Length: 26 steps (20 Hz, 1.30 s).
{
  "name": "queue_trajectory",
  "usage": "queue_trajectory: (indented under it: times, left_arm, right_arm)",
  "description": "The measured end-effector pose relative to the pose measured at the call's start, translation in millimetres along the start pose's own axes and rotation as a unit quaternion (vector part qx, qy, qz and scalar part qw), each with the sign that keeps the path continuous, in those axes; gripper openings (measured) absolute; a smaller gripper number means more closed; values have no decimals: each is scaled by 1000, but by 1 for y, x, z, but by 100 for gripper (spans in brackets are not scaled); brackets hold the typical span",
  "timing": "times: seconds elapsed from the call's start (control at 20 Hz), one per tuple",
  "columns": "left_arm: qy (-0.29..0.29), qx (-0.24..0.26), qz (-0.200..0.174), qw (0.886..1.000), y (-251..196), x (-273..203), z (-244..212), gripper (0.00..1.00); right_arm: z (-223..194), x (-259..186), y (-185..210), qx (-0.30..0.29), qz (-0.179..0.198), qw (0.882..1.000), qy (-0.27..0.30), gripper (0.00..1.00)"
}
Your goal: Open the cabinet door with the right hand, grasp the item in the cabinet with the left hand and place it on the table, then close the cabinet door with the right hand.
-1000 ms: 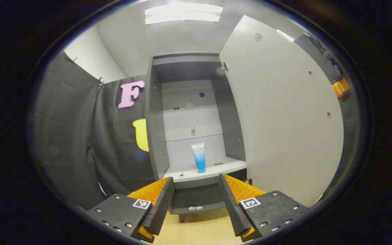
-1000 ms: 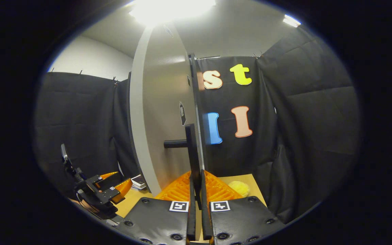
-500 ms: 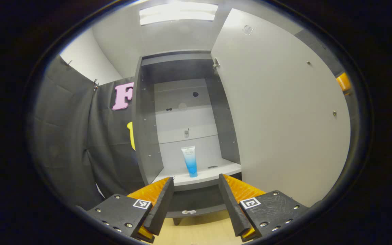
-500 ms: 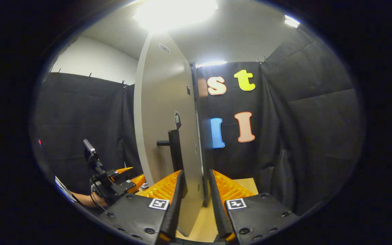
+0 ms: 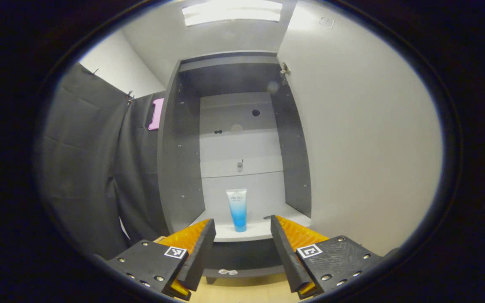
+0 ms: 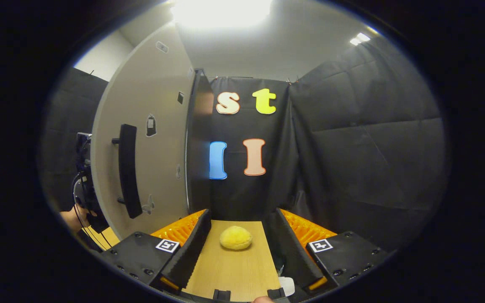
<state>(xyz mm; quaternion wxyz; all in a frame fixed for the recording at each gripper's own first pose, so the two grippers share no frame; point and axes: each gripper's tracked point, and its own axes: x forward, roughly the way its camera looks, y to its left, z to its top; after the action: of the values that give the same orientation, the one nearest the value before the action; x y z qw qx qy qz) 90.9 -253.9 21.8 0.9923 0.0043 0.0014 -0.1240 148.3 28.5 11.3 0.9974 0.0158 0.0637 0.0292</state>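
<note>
Grey cabinet door [image 5: 364, 139] open. Blue-and-white upright tube [image 5: 237, 209] on shelf [image 5: 255, 230]. Left hand-held gripper [image 5: 242, 248] spread, short of it. Right hand-held gripper [image 6: 236, 248] spread, empty.

yellow ball [image 6: 235, 237] between parted fingers [image 6: 185, 252]

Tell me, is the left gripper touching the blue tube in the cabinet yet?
Apart. In the left gripper view, the left gripper is open, short of the tube, which stands upright on the cabinet shelf beyond its fingers.
</note>
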Motion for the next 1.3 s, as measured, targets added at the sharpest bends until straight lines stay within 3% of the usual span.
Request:
queue_trajectory:
  times: [0.2,0.3,0.65,1.05,1.1,1.2,1.3]
  left_arm:
    - [6,-5,-10,1000,5,45,-3,80]
    - [10,-10,-12,1000,8,66,-10,80]
    - [32,-31,-33,998,9,130,-32,80]
    - [87,-16,-43,995,0,176,-65,80]
    - [91,-15,-46,995,-1,178,-68,78]
    - [86,-18,-43,995,1,181,-71,55]
    - [85,-23,-40,995,2,180,-70,50]
  right_arm:
    - [-7,13,-12,54,-37,998,8,93]
    - [-4,17,-16,72,-53,996,4,98]
    - [-9,22,-21,62,-110,992,12,98]
    - [-20,33,-18,53,-135,989,32,98]
    - [-20,34,-18,52,-135,989,34,98]
    - [-23,39,-19,49,-134,989,37,98]
    - [-25,43,-18,48,-130,990,40,98]
